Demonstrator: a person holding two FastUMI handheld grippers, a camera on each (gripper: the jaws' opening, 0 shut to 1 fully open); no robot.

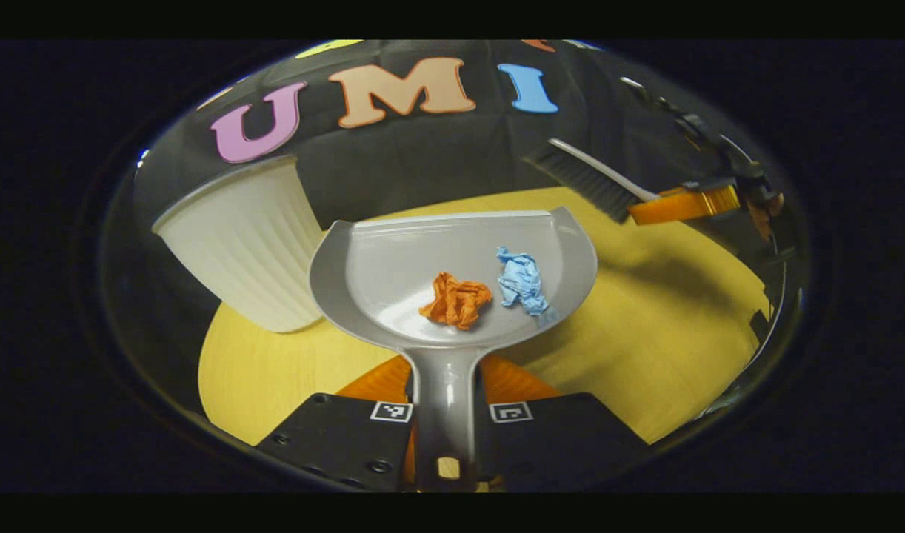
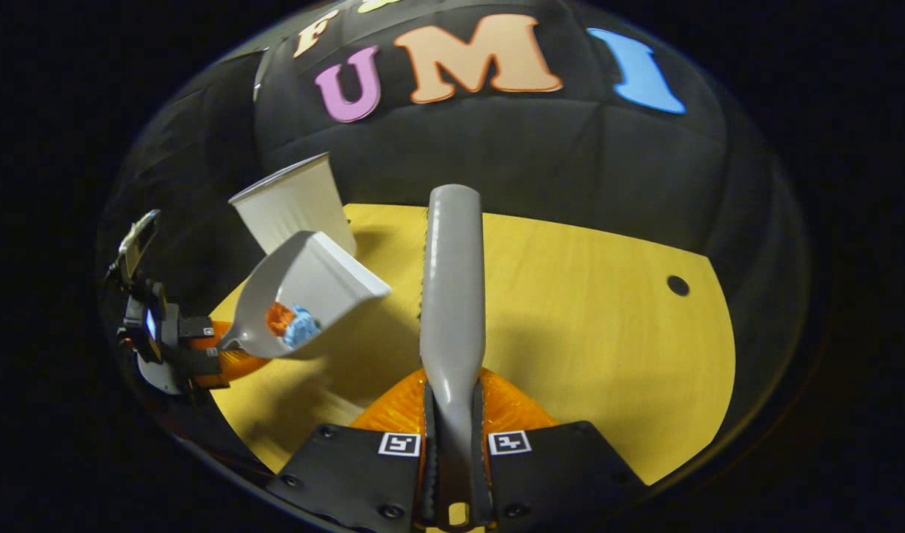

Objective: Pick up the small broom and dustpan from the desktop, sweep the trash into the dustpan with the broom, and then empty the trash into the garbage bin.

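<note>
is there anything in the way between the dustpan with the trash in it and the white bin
Nothing visible. The dustpan, held by its handle in the left tongs, is lifted beside the white bin, with both paper balls inside. The broom in the right tongs is off to the side.

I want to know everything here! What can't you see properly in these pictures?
- Inside of the white ribbed garbage bin: both views show its outer wall.
- Bristles of the small grey broom: right gripper view, hidden behind its back.
- Far gripper holding the grey plastic dustpan: right gripper view, small at the edge.
</note>
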